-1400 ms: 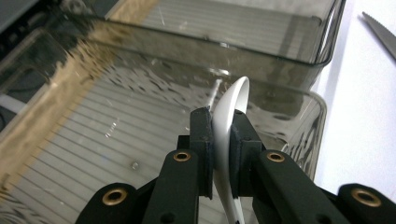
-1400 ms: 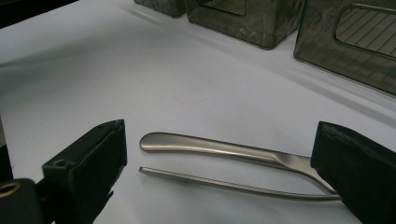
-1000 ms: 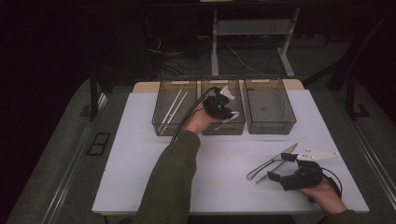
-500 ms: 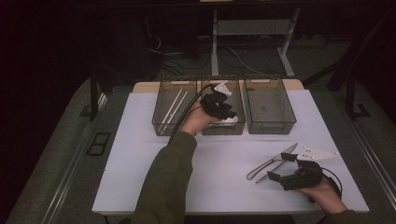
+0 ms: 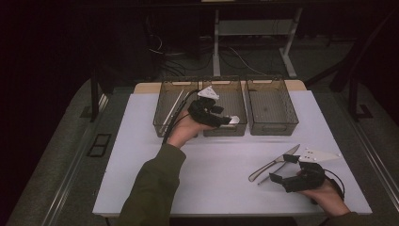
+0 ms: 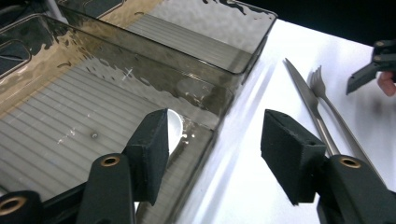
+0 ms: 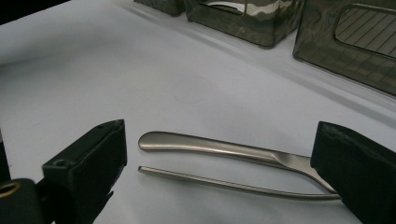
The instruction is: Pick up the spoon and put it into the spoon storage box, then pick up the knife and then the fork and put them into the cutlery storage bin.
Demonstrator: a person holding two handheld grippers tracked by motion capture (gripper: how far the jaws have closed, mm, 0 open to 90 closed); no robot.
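knife (image 5: 277,161): lower right of the high view, on white table (image 5: 141,179)
fork (image 7: 233,183): just beside knife
right gripper (image 5: 286,169): jaws wide apart, straddling both handles
left gripper (image 5: 226,121): jaws apart, over middle bin (image 5: 235,129), white spoon (image 6: 175,128) inside
other bins: flank middle bin

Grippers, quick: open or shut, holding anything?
Left gripper: open, holding nothing, over the middle bin's near corner.
Right gripper: open, holding nothing, jaws either side of the knife and fork.
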